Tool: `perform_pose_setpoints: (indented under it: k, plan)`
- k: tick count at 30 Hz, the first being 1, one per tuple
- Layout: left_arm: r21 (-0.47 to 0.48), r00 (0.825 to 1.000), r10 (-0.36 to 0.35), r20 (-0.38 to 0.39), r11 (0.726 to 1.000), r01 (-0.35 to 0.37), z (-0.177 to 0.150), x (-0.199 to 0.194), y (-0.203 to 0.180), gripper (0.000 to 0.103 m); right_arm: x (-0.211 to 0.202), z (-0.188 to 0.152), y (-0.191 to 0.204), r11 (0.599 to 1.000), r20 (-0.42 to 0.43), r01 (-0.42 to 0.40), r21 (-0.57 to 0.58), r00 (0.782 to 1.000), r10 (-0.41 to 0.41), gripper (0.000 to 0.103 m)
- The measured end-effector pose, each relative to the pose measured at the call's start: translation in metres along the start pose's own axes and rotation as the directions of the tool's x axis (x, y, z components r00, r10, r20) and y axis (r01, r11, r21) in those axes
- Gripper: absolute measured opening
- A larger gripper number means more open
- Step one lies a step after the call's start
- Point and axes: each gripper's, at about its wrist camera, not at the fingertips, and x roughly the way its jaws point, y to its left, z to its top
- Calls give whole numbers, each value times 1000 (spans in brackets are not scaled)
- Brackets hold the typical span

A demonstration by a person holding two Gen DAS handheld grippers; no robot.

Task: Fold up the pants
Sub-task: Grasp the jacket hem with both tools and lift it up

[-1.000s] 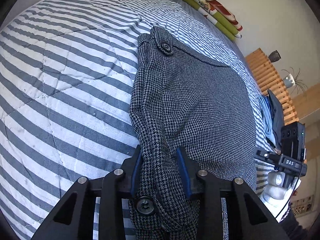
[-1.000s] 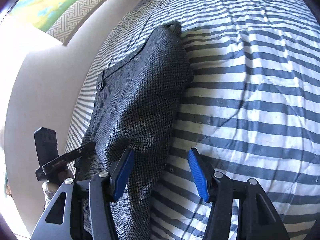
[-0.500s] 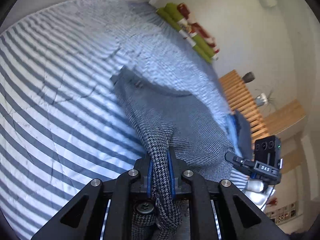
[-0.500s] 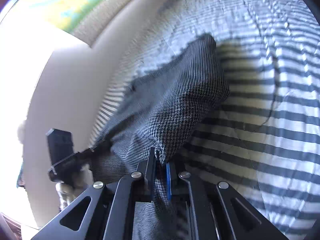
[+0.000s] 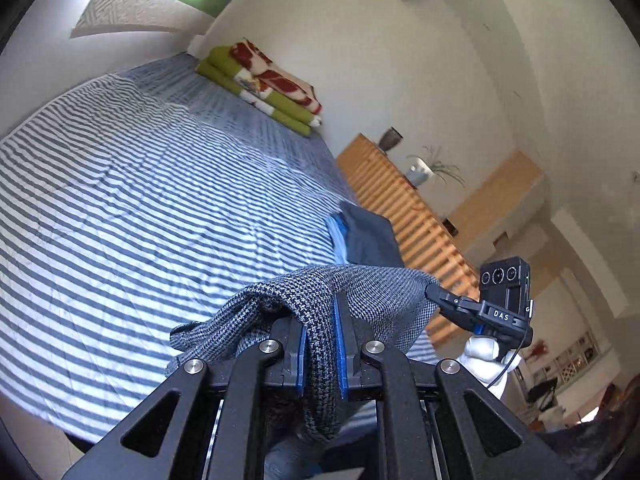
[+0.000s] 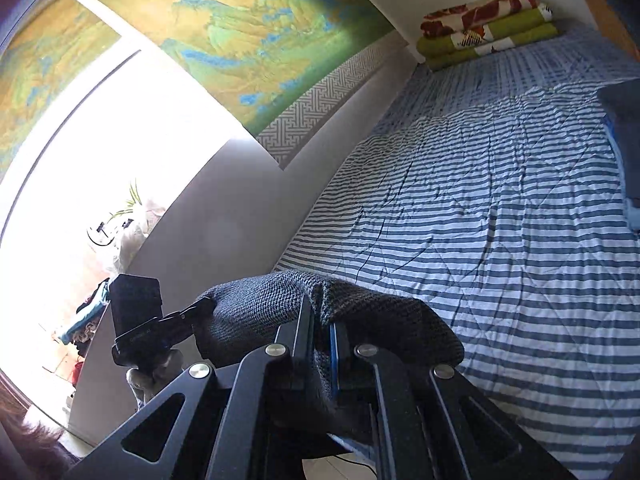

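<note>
The grey houndstooth pants (image 5: 320,312) are lifted off the bed and held between both grippers. My left gripper (image 5: 320,344) is shut on one edge of the fabric, which bunches over its fingers and hangs down below them. My right gripper (image 6: 322,340) is shut on the other edge of the pants (image 6: 360,320), the cloth draped over its fingers. Each view shows the other gripper's black camera unit beside the cloth. The lower part of the pants is hidden beneath the grippers.
The blue-and-white striped bed (image 5: 160,208) stretches ahead. A folded green and red blanket (image 5: 264,84) lies at its far end. Dark folded clothes (image 5: 368,236) sit at the bed's right edge beside a wooden slatted rail (image 5: 408,208). A wall with a bright window (image 6: 80,160) bounds the left.
Both grippers closed on the folded pants lying on the bed, then lifted them clear and tilted up, so the views now look along the bed towards the far wall.
</note>
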Motion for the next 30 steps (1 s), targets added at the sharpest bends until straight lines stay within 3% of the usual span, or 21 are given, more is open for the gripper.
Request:
perform_pose_setpoints:
  k: [4, 9, 12, 17, 19, 21, 23, 24, 26, 28, 30]
  plan:
    - [-50, 997, -32, -70, 998, 28, 3, 31, 2, 11, -17, -7, -6, 996, -11, 95, -4, 995, -95, 5]
    - [-177, 981, 19, -193, 983, -54, 21, 133, 66, 11, 50, 11, -98, 969, -127, 193, 154, 976, -174, 5]
    - [-251, 968, 45, -246, 962, -109, 34, 197, 119, 11, 110, 35, -166, 931, -218, 279, 234, 949, -229, 5]
    - [-255, 950, 72, -305, 954, -155, 49, 267, 169, 12, 174, 60, -250, 881, -328, 361, 307, 909, -258, 5]
    - [-281, 935, 70, -346, 944, -175, 52, 285, 184, 16, 193, 61, -276, 867, -390, 368, 334, 892, -228, 9]
    - [-298, 923, 65, -379, 936, -189, 54, 291, 193, 19, 196, 60, -293, 859, -434, 340, 383, 887, -158, 12]
    - [-290, 922, 57, -383, 940, -179, 58, 287, 196, 25, 182, 61, -296, 855, -418, 312, 414, 900, -127, 17]
    - [-284, 925, 57, -376, 943, -174, 61, 281, 196, 28, 172, 62, -291, 861, -408, 312, 401, 903, -138, 22]
    - [-273, 937, 114, -329, 939, -210, 68, 262, 195, 46, 149, 66, -279, 874, -375, 321, 365, 910, -178, 27]
    - [-272, 955, 130, -268, 940, -205, 74, 237, 189, 45, 123, 65, -256, 884, -323, 348, 310, 914, -247, 28]
    - [-220, 968, 128, -215, 960, -175, 73, 212, 168, 44, 109, 57, -226, 907, -283, 355, 227, 915, -287, 28]
